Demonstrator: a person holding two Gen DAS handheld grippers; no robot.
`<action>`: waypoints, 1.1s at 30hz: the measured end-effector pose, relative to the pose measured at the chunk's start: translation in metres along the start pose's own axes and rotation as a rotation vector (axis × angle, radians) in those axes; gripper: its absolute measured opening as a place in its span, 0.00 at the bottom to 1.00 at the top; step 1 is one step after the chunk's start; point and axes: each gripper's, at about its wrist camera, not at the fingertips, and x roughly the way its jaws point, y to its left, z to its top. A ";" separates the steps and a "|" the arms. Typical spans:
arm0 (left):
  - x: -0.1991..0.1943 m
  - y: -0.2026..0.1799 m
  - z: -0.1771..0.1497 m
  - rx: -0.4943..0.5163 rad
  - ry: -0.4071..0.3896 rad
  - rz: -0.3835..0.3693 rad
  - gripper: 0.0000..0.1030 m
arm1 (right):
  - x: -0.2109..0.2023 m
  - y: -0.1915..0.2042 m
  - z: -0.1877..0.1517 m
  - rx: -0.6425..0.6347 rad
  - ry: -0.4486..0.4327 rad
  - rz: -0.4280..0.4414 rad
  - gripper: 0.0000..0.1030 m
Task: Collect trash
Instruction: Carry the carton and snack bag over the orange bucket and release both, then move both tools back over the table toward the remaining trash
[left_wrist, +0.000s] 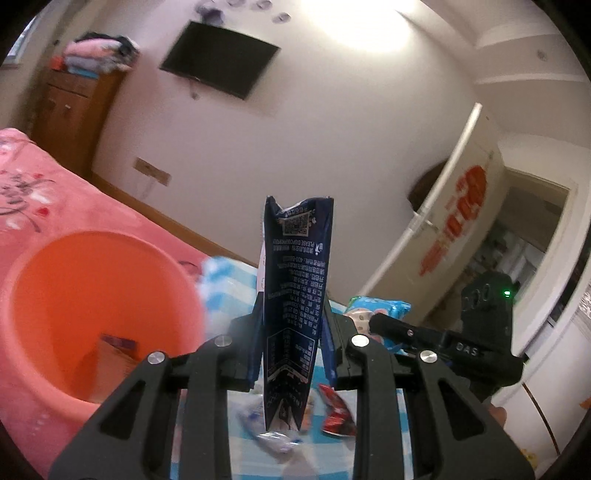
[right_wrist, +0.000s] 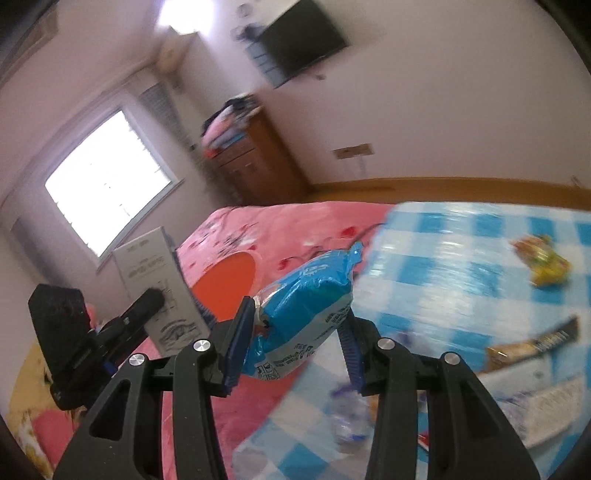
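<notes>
My left gripper (left_wrist: 293, 314) is shut on a dark blue flattened carton (left_wrist: 295, 295), held upright above the bed, just right of an orange bucket (left_wrist: 92, 295). A small box (left_wrist: 114, 354) lies inside the bucket. My right gripper (right_wrist: 295, 332) is shut on a blue and white snack packet (right_wrist: 306, 306), held above the pink blanket near the bucket (right_wrist: 229, 284). In the right wrist view the left gripper (right_wrist: 110, 332) holds the carton (right_wrist: 155, 288), seen from its grey side. In the left wrist view the right gripper (left_wrist: 443, 343) holds the blue packet (left_wrist: 380, 310).
A blue checked cloth (right_wrist: 461, 277) covers part of the bed and bears a yellow wrapper (right_wrist: 543, 258), a brown bar wrapper (right_wrist: 532, 343), a clear wrapper (right_wrist: 347, 421) and a red wrapper (left_wrist: 336, 413). A pink blanket (right_wrist: 288, 229) lies beside it. A wooden cabinet (right_wrist: 255, 162) stands at the wall.
</notes>
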 end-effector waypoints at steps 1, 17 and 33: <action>-0.007 0.010 0.004 -0.007 -0.014 0.028 0.27 | 0.010 0.010 0.003 -0.018 0.012 0.016 0.44; -0.017 0.087 0.019 -0.063 -0.057 0.270 0.28 | 0.127 0.095 0.009 -0.205 0.153 0.080 0.50; -0.027 0.065 -0.010 -0.005 -0.114 0.344 0.86 | 0.029 0.050 -0.021 -0.136 -0.056 -0.123 0.87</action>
